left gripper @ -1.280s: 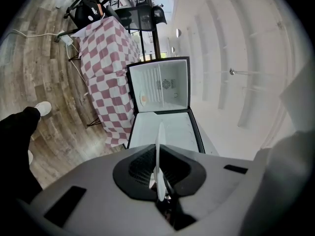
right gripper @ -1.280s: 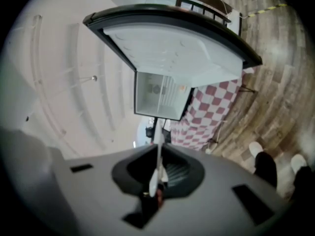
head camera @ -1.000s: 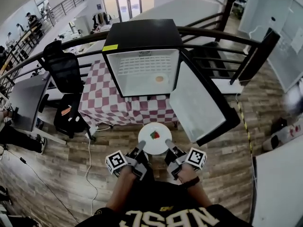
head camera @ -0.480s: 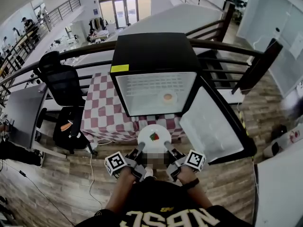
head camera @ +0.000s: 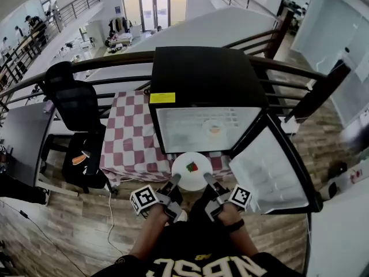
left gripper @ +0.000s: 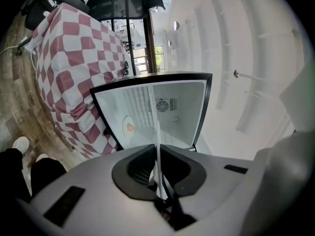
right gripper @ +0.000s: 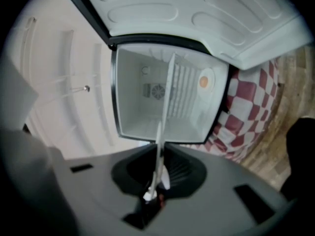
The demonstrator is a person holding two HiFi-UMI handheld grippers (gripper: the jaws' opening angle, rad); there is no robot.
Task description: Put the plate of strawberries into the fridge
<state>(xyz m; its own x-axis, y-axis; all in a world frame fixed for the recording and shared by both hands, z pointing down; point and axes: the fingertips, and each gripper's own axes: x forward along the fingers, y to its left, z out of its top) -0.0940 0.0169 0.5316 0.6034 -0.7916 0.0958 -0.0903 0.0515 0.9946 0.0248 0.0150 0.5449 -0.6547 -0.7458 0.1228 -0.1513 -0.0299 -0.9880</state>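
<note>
We've a black tee [head camera: 199, 261] w/ pale lettering, dark wristband [head camera: 233, 226], white shoe [left gripper: 20, 144], & grey left gripper [head camera: 174, 179] & right gripper [head camera: 206, 178] w/ 2 black-on-white marker cubes [head camera: 144, 199].

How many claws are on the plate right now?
2. The left claw is shut on the plate at its near-left rim, the right claw at its near-right rim.

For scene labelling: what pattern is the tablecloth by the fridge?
Red-and-white checked tablecloth; head view shows it best.

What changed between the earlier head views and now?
The plate, pinched at its rim by the left gripper and right gripper, has been carried forward to the fridge opening. Both grips are unchanged, the strawberry is still on the plate, and the door is still open.
</note>
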